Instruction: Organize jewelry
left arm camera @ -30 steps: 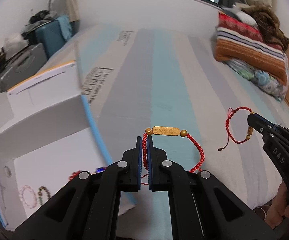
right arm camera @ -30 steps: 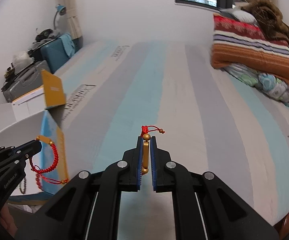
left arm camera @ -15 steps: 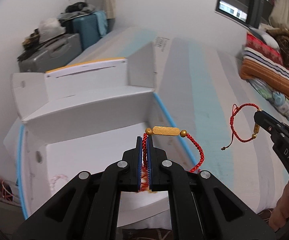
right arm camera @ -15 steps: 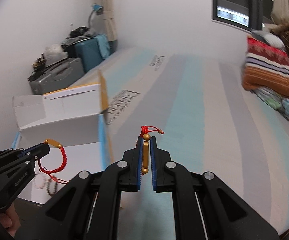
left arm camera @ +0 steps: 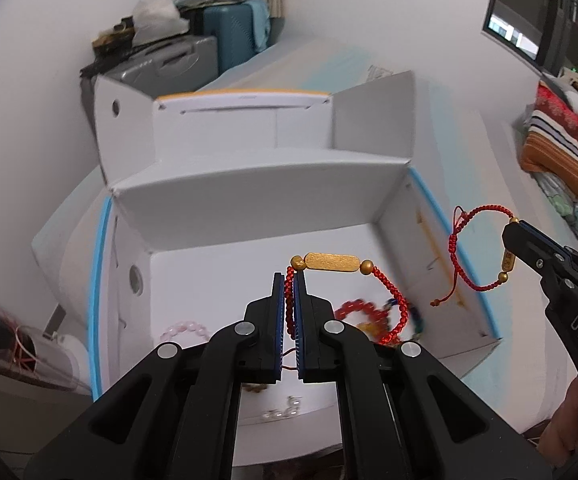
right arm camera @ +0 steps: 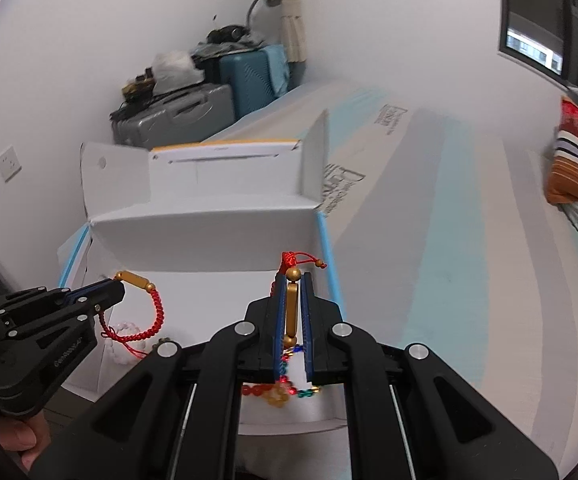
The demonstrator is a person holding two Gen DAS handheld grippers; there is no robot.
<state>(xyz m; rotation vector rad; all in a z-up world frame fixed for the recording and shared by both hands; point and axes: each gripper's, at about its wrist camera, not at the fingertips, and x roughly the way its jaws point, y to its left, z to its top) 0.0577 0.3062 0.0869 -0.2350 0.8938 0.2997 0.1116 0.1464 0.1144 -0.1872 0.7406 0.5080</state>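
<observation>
Both grippers are clamped on red cord bracelets: your left gripper point(left arm camera: 288, 280) pinches the braided cord of one bracelet point(left arm camera: 331, 263) beside its gold bar, your right gripper point(right arm camera: 292, 280) squeezes the gold bar of the other bracelet point(right arm camera: 291, 307) itself. Each hangs over the open white box point(left arm camera: 257, 184) on the bed point(right arm camera: 469, 208), the right one near the box's right wall. Expect them light, limp and swinging; the smooth metal bar could slip, so the braid gives the surer hold.

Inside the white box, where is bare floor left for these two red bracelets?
Bare floor in the box: along the back wall and the middle. Crowded toward the front: pink beads at left, red beads at right, small pearls at the front edge.
</observation>
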